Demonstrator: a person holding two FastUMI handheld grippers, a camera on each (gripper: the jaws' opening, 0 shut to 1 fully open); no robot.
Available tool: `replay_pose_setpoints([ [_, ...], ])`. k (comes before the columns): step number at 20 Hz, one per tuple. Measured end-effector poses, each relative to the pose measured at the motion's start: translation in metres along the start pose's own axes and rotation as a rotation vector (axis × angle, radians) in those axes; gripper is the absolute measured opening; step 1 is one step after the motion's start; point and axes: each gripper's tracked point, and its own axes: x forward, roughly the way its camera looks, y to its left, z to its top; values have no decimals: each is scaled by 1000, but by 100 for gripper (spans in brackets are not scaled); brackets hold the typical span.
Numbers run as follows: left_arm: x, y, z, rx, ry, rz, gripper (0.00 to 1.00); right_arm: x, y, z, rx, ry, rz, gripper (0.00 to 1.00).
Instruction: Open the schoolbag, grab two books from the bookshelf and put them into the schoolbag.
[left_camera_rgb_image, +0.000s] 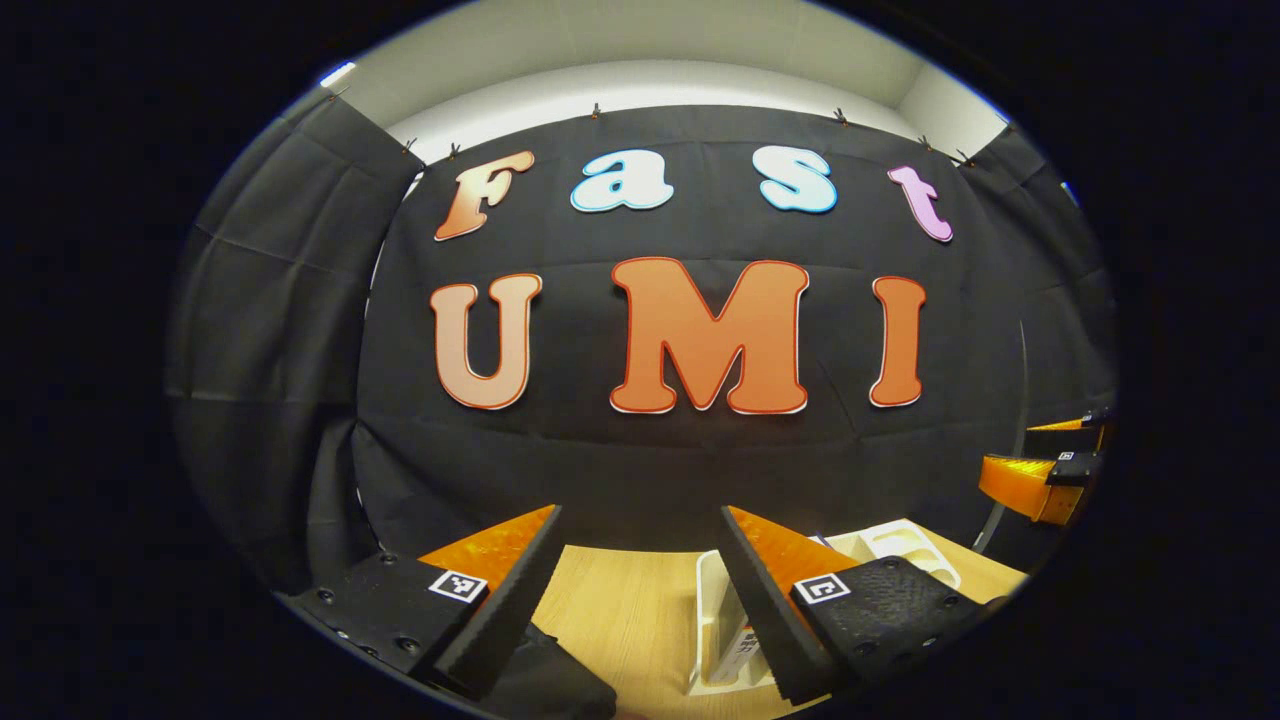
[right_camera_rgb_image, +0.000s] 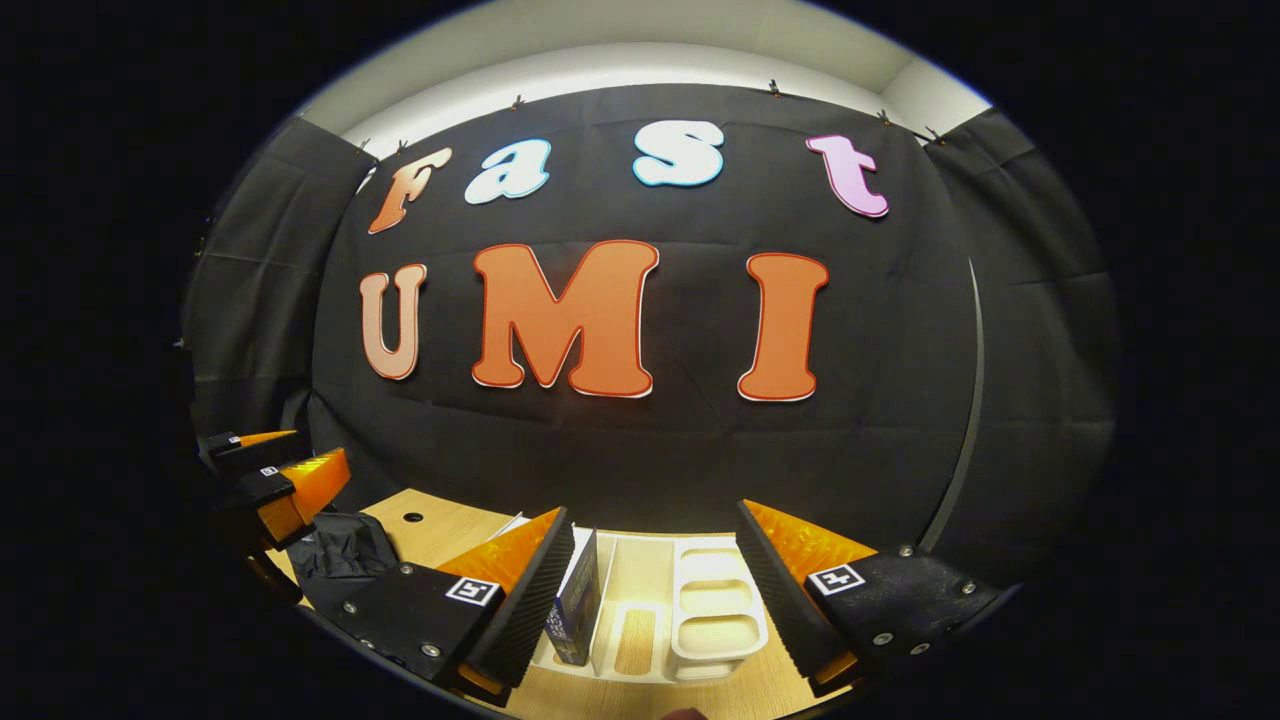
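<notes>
A white desktop bookshelf (right_camera_rgb_image: 700, 600) stands on the wooden table (right_camera_rgb_image: 440, 520) just ahead of my right gripper (right_camera_rgb_image: 653, 510), which hangs open above it with nothing between its fingers. One dark book (right_camera_rgb_image: 580, 600) stands upright at the shelf's left side, close to the left finger. The black schoolbag (right_camera_rgb_image: 340, 550) lies to the left of the shelf. In the left gripper view my left gripper (left_camera_rgb_image: 640, 515) is open and empty over the table (left_camera_rgb_image: 620, 600). There the shelf (left_camera_rgb_image: 715, 610) and a book (left_camera_rgb_image: 742, 645) sit by its right finger, and the bag (left_camera_rgb_image: 560, 685) lies low.
The black cloth wall closes the back and both sides of the booth. The right gripper (left_camera_rgb_image: 1010, 450) shows at the far right of the left gripper view. In the right gripper view the left gripper (right_camera_rgb_image: 320, 448) hovers above the bag. A small hole (right_camera_rgb_image: 412, 518) marks the tabletop.
</notes>
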Motion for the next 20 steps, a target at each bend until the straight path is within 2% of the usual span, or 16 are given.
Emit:
replay_pose_setpoints([
  [3,3,36,-15,43,26,80,96,3,4,-2,-17,7,24,96],
  [7,-6,70,-13,125,17,125,97,3,-2,-3,-21,0,13,96],
  [12,-15,65,-32,239,47,87,96,4,-14,-10,-28,10,-17,96],
  [13,-17,63,-40,269,60,80,99,3,-16,-11,-31,12,-25,96],
  [14,-18,62,-47,303,71,78,96,4,-19,-12,-32,12,-33,96],
  [20,-28,59,-104,527,174,41,96,8,-27,-24,-22,41,-47,96],
])
